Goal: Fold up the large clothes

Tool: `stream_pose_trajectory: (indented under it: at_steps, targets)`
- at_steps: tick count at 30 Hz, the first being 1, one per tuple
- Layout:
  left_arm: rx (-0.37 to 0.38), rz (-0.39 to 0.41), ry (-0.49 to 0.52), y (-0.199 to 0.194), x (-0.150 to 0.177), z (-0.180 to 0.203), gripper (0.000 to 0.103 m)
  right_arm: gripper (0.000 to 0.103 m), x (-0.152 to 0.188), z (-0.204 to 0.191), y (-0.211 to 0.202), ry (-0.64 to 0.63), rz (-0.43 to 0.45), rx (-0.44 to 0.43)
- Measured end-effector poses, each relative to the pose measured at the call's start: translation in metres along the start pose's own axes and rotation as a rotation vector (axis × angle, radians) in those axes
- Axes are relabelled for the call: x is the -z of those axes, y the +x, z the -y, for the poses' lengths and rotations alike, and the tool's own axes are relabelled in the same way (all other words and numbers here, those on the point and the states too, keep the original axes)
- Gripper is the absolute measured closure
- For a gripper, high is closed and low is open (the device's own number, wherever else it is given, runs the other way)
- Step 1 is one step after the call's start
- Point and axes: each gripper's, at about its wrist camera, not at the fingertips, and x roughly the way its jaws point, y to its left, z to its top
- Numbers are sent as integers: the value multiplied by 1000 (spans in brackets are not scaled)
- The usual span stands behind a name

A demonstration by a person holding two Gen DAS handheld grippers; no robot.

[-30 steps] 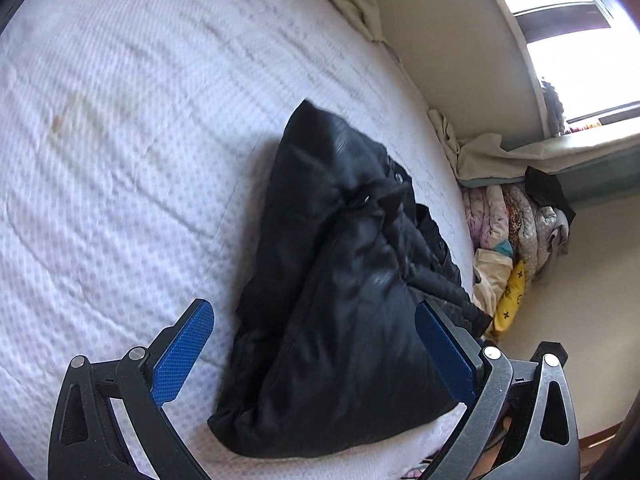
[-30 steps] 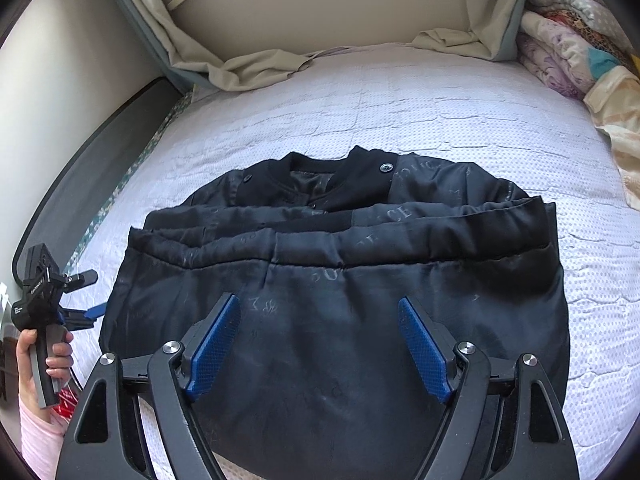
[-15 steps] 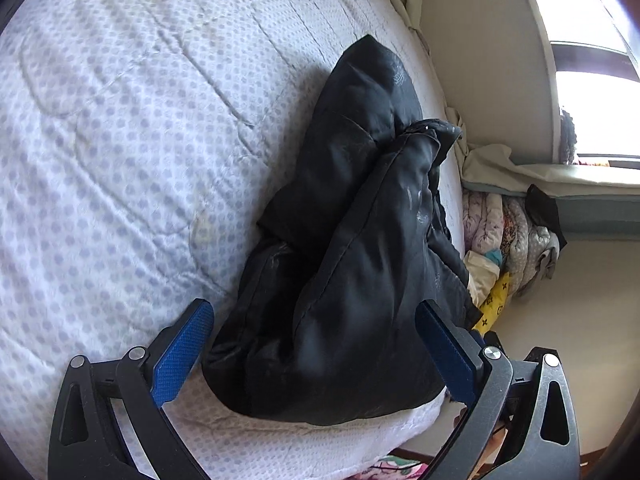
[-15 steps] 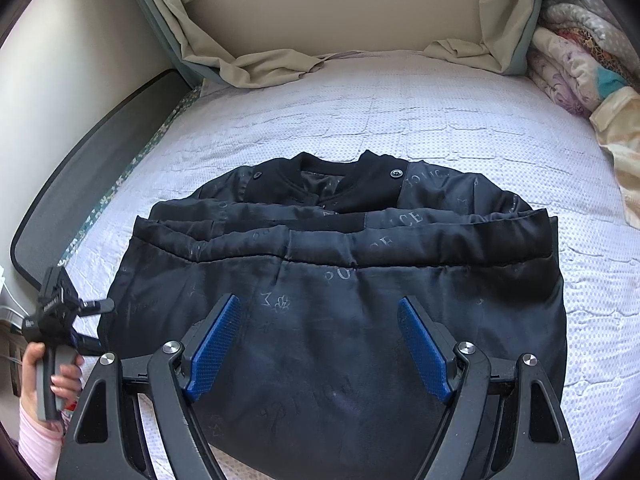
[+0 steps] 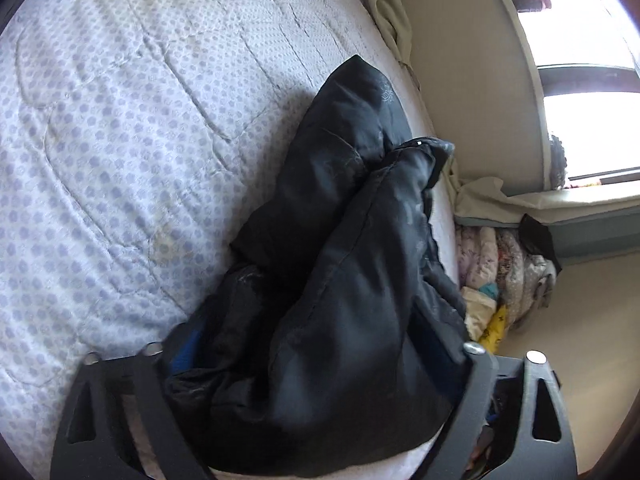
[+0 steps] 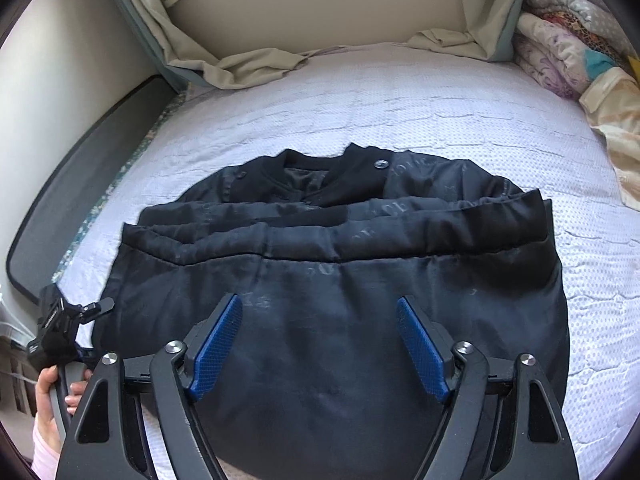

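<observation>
Daylight from a window falls on a bed whose white quilted mattress carries a pale dotted pattern. Beige sheets are bunched along the headboard wall, and a pile of folded floral quilts sits at the bed's far right corner.

On the mattress lies a black jacket, partly folded, its collar with a snap button pointing away from the right wrist camera, and its lower part doubled over toward the near edge of the bed.

The left gripper has the jacket's bunched side edge between its blue pads; the jaws are closing on the fabric, which fills the gap and hides most of both pads, so it cannot be told whether they already press on it. In the right wrist view a hand in a pink sleeve holds this gripper at the jacket's left edge.

The right gripper hangs over the near part of the jacket, its jaws fairly wide and closing, with cloth below them but none pinched between the pads.
</observation>
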Motion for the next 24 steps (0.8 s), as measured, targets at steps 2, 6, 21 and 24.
stream_pose_trajectory:
  at_steps: [2,6,21,24]
  targets:
    - [10,9,-16,5,0,-1,34,42,-1,7,3,19,-8,24]
    - [72,5,-53,10,2,-5,59,62,-2,25,6,61,-10,87]
    - [167,126,160,-21,6,56,82,76,13,45,48,33,-51,184]
    - [181,172,287,-34,14,92,83,76,18,43,55,3,-39,212]
